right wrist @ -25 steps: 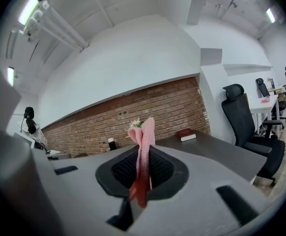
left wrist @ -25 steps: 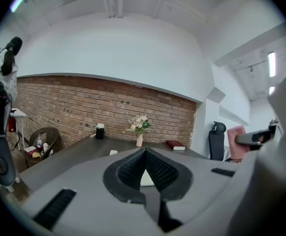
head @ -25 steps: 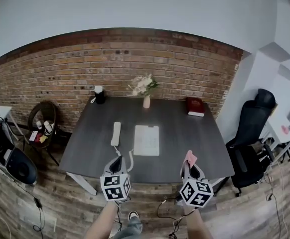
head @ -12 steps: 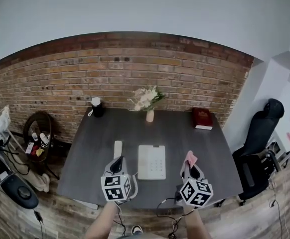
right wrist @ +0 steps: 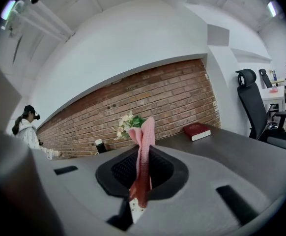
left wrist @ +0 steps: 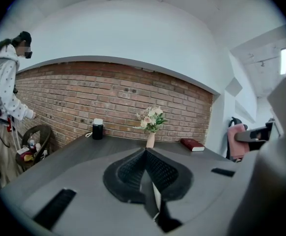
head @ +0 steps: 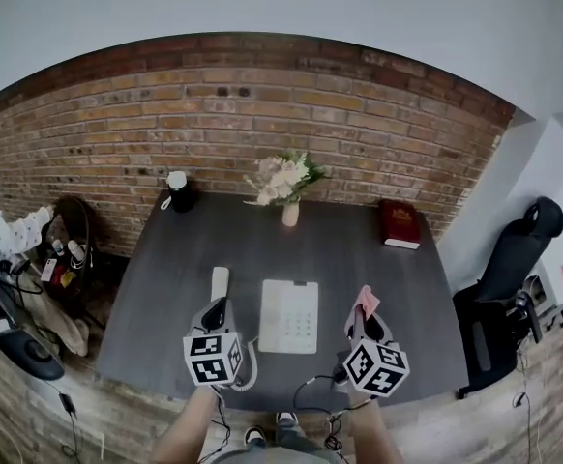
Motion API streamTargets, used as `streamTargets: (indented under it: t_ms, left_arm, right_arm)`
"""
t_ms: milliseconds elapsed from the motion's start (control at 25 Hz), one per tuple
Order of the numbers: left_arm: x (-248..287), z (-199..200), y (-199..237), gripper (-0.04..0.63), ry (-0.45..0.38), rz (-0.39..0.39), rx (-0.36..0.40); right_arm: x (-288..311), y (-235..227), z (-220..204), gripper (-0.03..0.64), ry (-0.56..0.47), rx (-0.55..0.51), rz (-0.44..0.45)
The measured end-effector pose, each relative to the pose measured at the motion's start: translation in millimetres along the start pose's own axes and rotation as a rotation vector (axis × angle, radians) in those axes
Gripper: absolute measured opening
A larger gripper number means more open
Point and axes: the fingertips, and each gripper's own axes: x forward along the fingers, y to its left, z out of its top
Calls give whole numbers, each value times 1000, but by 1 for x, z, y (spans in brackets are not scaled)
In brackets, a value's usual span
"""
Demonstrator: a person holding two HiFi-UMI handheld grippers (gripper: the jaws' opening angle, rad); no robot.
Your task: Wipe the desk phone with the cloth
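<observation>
The desk phone [head: 289, 315] lies on the table [head: 359, 259] near the middle of the front edge, its handset [head: 220, 282] off it and just to its left. Along the back edge by the brick wall [head: 262, 114] stand a small container [head: 177, 190] at the left corner, a vase of flowers [head: 289, 201] at the middle and a book [head: 400, 224] to the right. The left gripper [head: 215, 312] sits just before the handset, and the right gripper [head: 363, 321], the cloth [head: 366, 302] between its jaws, right of the phone.

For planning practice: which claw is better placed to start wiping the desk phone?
Right. The right claw is shut on the pink cloth, beside the phone; the left claw is shut and empty.
</observation>
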Motion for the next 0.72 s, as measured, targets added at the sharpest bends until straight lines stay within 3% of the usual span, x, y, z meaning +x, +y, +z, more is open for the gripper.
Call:
streamTargets:
  t_ms: [720]
  left_arm:
    - [34,-58,17,-2,115,86,-12]
  right_arm:
    - [60,-4,-42,21,132,-37,75]
